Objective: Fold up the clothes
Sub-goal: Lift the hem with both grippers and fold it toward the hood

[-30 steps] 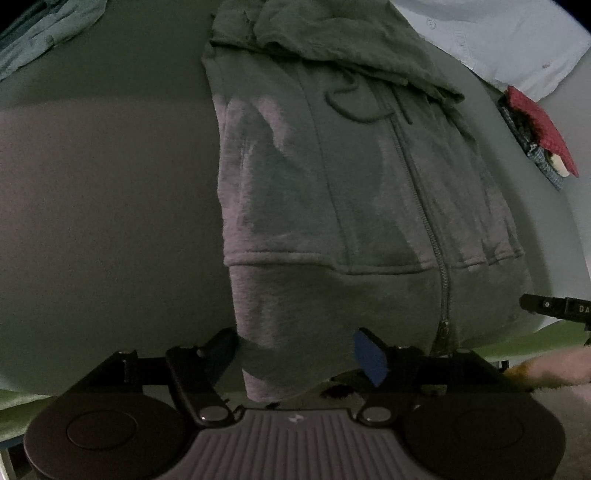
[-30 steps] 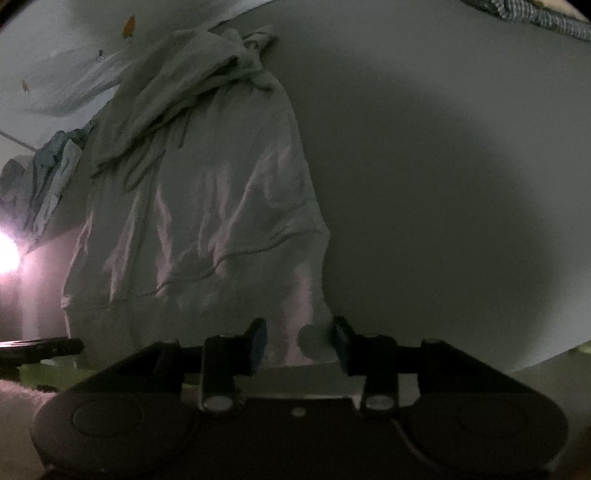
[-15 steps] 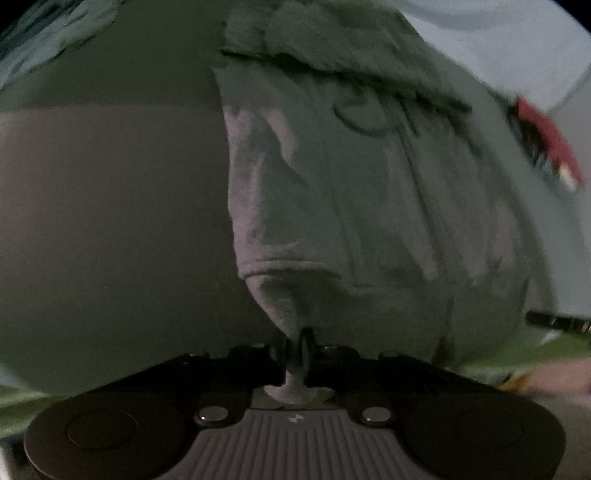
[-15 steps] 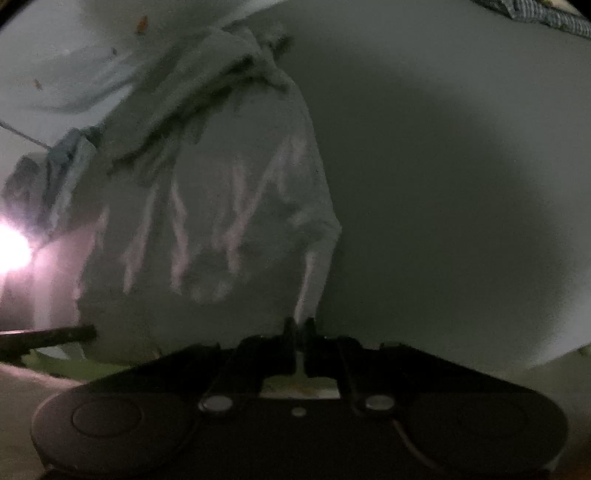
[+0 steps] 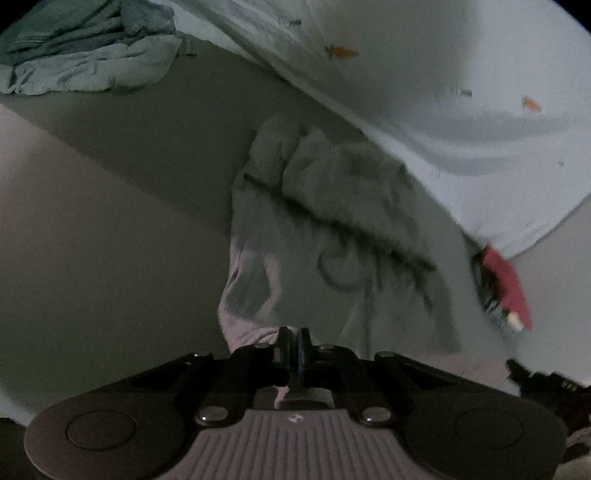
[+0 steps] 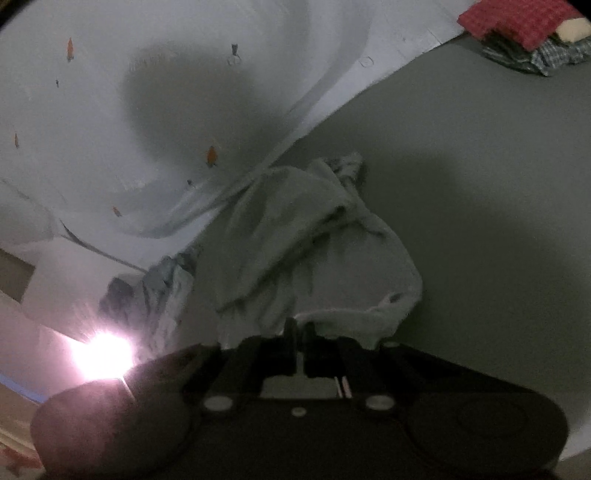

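While the grey zip hoodie (image 5: 332, 236) lies spread on the dark grey bed surface (image 5: 110, 236), its near hem is pinched at two corners. From the left wrist camera, the garment fills the middle of the view, with its hood bunched at about 12 o'clock and a drawstring looping across the chest. The left gripper (image 5: 291, 347) sits at 6 o'clock, its two fingers pressed together with a fold of the hem caught between them. The cloth just above it catches a pale pinkish light.

From the right wrist camera, the hoodie (image 6: 314, 258) rises from the centre towards 12 o'clock, crumpled and blurred. The right gripper (image 6: 299, 332) is at 6 o'clock, its fingers drawn nearly together on the hem edge, which bends up in a ridge just beyond them.

Farther out, a pale blue sheet with small orange figures (image 5: 443, 92) lies beyond the hood, touching it at its far edge. A crumpled teal garment (image 5: 85, 48) lies at 10 o'clock in the left view, well apart from the hoodie. A red cloth on a checked one (image 6: 524, 33) sits at 1 o'clock in the right view. A bright lamp glare (image 6: 103, 354) burns at 8 o'clock there.
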A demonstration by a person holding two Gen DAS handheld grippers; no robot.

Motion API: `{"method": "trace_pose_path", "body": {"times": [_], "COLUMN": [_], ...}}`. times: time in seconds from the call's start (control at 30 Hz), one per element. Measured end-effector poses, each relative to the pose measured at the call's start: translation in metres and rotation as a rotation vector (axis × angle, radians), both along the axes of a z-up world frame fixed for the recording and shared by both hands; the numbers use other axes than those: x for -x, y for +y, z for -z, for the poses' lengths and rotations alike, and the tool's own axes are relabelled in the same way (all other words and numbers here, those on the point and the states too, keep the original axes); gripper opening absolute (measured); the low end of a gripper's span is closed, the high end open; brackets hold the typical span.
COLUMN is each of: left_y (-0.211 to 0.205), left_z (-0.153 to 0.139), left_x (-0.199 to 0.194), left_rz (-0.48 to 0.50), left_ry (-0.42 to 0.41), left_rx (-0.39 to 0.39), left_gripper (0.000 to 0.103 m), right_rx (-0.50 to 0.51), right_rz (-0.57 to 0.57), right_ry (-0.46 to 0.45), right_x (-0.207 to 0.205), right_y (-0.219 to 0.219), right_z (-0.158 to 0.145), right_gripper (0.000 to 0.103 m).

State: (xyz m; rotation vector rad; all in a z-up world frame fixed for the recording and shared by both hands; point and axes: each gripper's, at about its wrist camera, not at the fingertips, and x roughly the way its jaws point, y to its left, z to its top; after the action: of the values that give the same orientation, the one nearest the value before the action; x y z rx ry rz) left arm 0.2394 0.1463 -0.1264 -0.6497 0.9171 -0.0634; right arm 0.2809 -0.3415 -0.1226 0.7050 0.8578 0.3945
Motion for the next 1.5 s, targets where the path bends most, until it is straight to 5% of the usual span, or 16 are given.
{"method": "trace_pose_path", "body": {"times": [0.27, 0.37, 0.5, 0.73, 0.93, 1.3, 1.5], "left_y": [0.041, 0.052, 0.034, -0.017, -0.058, -0.148, -0.162], "left_z": [-0.018, -0.026, -0.033, -0.022, -0.026, -0.008, 0.042], "left_x": [-0.037, -0.069, -0.107, -0.099, -0.086, -0.069, -0.065], "left_rz": [-0.188, -0.184, -0.014, 0.214, 0.336, 0.605, 0.615], "left_ry": [-0.11, -0.142, -0.077, -0.024, -0.067, -0.097, 0.064], "left_rx": [0.167, 0.167, 0.024, -0.141, -0.281, -0.465, -0.68], "left_gripper": [0.0, 0.0, 0.005, 0.058, 0.084, 0.09, 0.09], "right_rx": [-0.087, -0.062, -0.035, 0.041, 0.088, 0.091, 0.034], "right_rz": [0.074, 0.052, 0.023, 0.025, 0.033, 0.039, 0.076], "right_ry": [-0.05, -0.076, -0.104, -0.086, -0.065, -0.081, -0.095], "right_x": [-0.049, -0.08, -0.11, -0.133, -0.14, -0.131, -0.114], "right_y": [0.002, 0.016, 0.032, 0.051, 0.061, 0.056, 0.046], "right_z": [-0.006, -0.009, -0.015, -0.008, 0.0, -0.004, -0.006], "right_gripper": [0.003, 0.003, 0.003, 0.003, 0.003, 0.003, 0.003]}}
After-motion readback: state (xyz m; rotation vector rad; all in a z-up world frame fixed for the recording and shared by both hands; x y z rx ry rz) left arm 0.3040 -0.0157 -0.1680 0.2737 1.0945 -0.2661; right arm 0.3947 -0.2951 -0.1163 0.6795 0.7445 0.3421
